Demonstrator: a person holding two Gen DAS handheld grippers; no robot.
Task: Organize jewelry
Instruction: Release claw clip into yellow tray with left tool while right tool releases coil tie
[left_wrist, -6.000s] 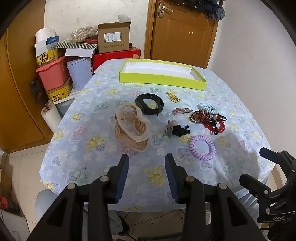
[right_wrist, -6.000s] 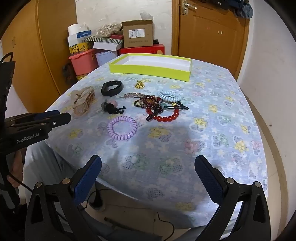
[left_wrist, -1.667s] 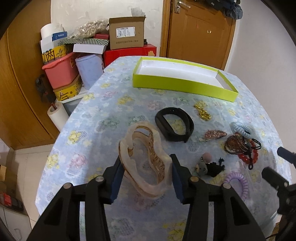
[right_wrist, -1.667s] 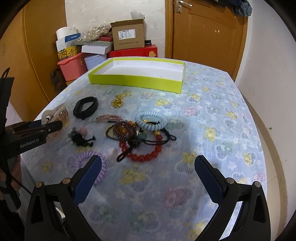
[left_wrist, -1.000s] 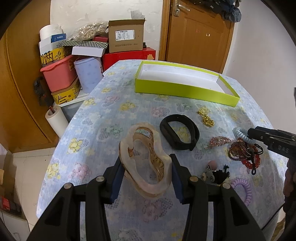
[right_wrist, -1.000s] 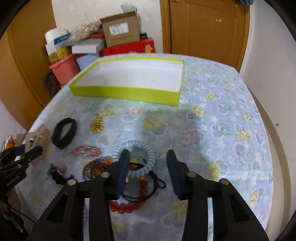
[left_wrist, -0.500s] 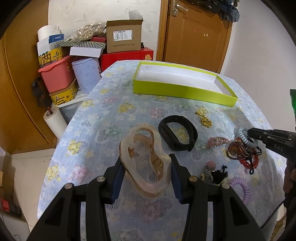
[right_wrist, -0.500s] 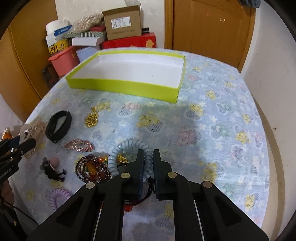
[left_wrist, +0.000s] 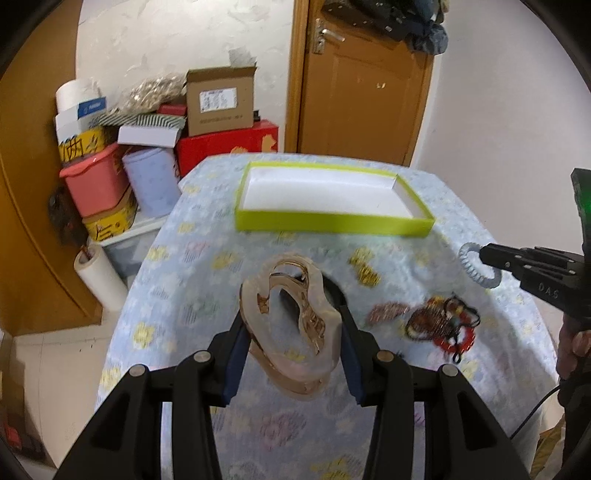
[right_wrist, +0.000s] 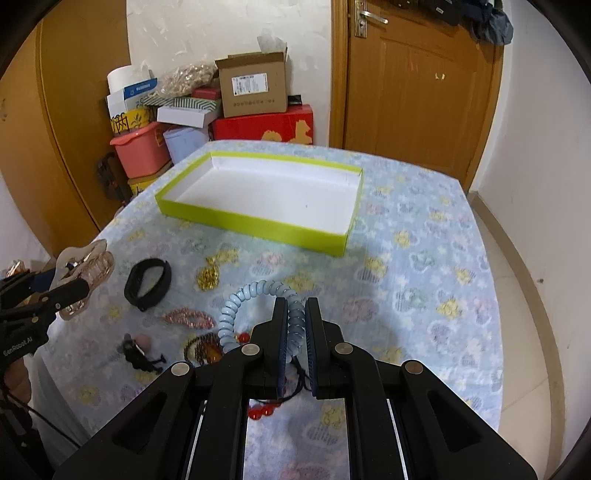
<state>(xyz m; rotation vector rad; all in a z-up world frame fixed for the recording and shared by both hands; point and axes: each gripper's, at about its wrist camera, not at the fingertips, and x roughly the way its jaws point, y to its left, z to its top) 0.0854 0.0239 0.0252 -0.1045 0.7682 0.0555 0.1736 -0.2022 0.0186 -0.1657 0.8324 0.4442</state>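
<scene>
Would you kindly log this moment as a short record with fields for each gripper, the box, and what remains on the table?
left gripper: shut on the beige hair claw, lifted above the table
right gripper: shut on the pale blue spiral hair tie, lifted
yellow-green box: open, white inside, nothing in it
table: floral cloth
left on table: black band, gold chain, pink sequin clip, bead bracelets, small black hair tie with pink ball

Glossy translucent plastic hair claw, matt coiled plastic hair tie, printed cloth tablecloth, smooth paperboard tray
</scene>
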